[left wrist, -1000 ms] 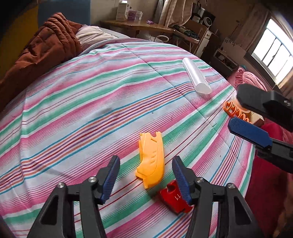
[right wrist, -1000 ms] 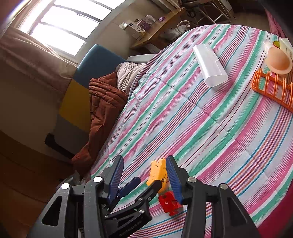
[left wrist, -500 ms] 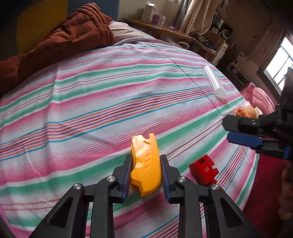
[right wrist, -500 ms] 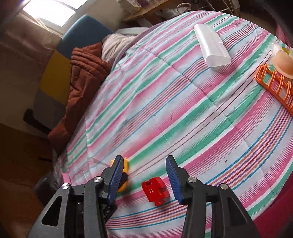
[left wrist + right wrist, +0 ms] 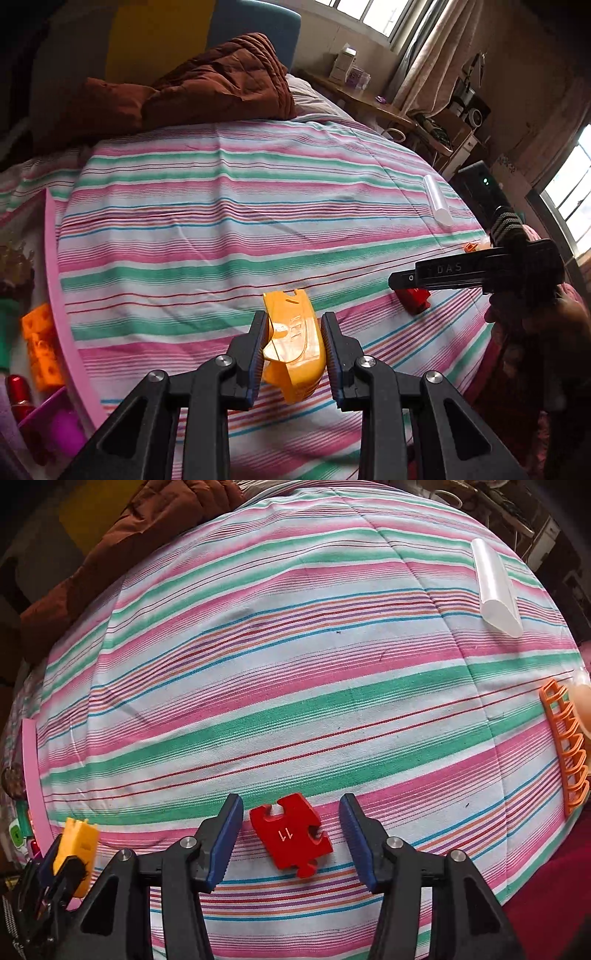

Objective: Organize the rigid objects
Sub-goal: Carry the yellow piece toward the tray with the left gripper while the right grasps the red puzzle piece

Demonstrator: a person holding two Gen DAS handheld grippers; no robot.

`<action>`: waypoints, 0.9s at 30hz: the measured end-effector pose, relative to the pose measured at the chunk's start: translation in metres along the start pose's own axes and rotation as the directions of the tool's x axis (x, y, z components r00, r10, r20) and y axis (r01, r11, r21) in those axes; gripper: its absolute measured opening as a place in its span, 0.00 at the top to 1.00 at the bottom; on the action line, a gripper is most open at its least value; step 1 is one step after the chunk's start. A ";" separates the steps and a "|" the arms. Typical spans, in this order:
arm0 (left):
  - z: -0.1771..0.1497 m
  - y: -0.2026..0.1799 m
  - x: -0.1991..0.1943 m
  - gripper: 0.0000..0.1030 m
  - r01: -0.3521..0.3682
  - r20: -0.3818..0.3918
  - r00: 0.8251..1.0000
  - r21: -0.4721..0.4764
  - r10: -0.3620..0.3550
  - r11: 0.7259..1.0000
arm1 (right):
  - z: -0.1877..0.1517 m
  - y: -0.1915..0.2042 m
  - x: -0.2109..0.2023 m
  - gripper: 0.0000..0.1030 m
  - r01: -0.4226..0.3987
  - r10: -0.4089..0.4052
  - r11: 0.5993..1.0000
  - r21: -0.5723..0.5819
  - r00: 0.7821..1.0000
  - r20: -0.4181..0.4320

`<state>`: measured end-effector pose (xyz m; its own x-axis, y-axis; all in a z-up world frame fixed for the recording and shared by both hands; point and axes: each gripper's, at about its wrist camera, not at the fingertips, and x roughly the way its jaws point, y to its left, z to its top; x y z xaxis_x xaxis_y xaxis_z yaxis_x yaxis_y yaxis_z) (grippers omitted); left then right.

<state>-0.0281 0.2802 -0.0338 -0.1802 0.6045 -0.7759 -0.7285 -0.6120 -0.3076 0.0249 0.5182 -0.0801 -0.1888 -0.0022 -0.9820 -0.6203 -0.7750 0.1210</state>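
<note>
Meanwhile, left gripper (image 5: 293, 345) is clamped on a yellow piece (image 5: 293, 343), lifted for sorting, while right gripper (image 5: 291, 829), jaws just widening, straddles a red puzzle piece (image 5: 291, 834) untouched on the bedspread (image 5: 295, 664).

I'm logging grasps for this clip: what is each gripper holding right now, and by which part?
The left gripper holds the yellow plastic piece by its two long sides. The right gripper holds nothing; its jaws, just opening wider, straddle the red puzzle piece.

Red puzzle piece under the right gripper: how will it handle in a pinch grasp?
Red puzzle piece looks flat, rigid: probably won't flex. Lying flat on the striped bedspread, so pads may dig into soft fabric. Right gripper straddles it, open; notched edges may seat unevenly.
</note>
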 end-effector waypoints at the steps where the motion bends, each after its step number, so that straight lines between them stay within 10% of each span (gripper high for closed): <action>1: -0.002 0.005 -0.007 0.72 0.000 0.011 1.000 -0.010 0.000 1.000 | -0.001 0.001 0.001 0.47 0.006 -0.006 1.000 -0.005 1.000 -0.001; 11: -0.027 0.092 -0.090 0.72 -0.089 0.129 0.985 -0.211 0.118 0.973 | -0.010 0.009 0.005 0.47 0.027 -0.028 0.998 -0.049 1.000 -0.012; 27: -0.104 0.188 -0.130 0.72 -0.259 0.063 0.948 -0.409 0.310 0.875 | -0.026 0.025 0.011 0.68 0.058 -0.060 0.989 -0.137 0.998 -0.010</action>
<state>-0.0731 0.0332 -0.0484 -0.4390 0.4157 -0.7965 -0.3201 -0.9007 -0.2936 0.0273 0.4825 -0.0917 -0.1439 0.0380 -0.9889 -0.5198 -0.8532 0.0429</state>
